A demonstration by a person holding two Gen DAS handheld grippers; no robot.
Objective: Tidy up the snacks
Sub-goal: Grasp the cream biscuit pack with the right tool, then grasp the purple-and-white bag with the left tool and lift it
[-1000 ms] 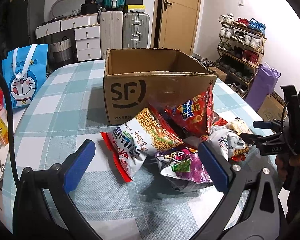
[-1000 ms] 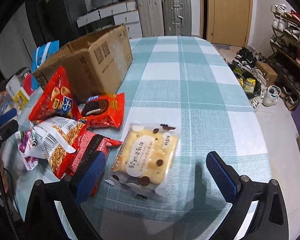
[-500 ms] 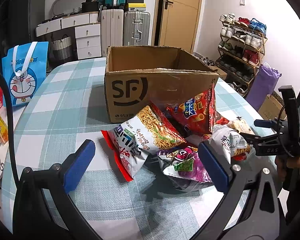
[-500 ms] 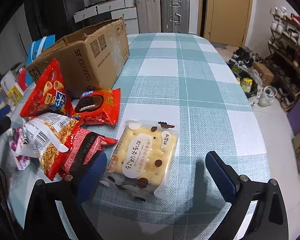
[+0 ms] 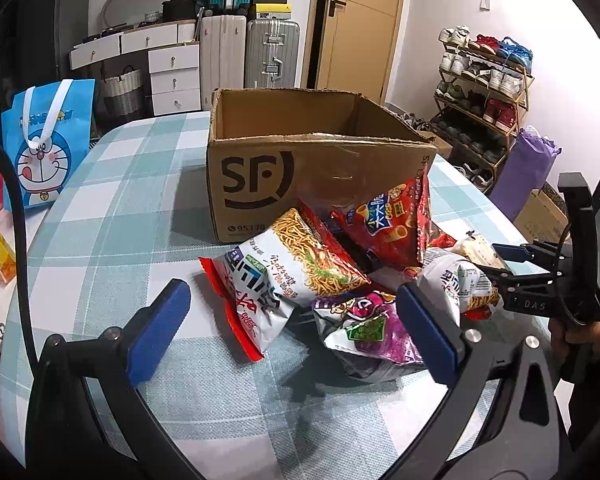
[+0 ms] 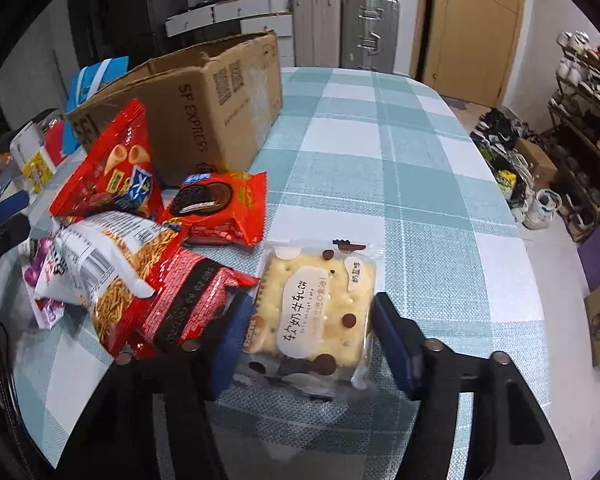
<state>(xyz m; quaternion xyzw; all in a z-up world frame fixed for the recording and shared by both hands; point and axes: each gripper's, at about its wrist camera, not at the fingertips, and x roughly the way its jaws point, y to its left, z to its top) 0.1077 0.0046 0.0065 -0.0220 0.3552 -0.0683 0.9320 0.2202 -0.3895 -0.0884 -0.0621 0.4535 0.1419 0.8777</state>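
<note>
On the checked tablecloth, the right gripper straddles the cracker packet, its jaws closing, blue pads at the wrapper's two sides; firm pressure on it cannot be confirmed; packet lies flat, just beside the snack heap; left gripper hangs over the near edge of that heap, jaws wide apart, nothing between them; cardboard box stands open-topped behind the heap, with a red cone-snack bag leaning on its front wall.
</note>
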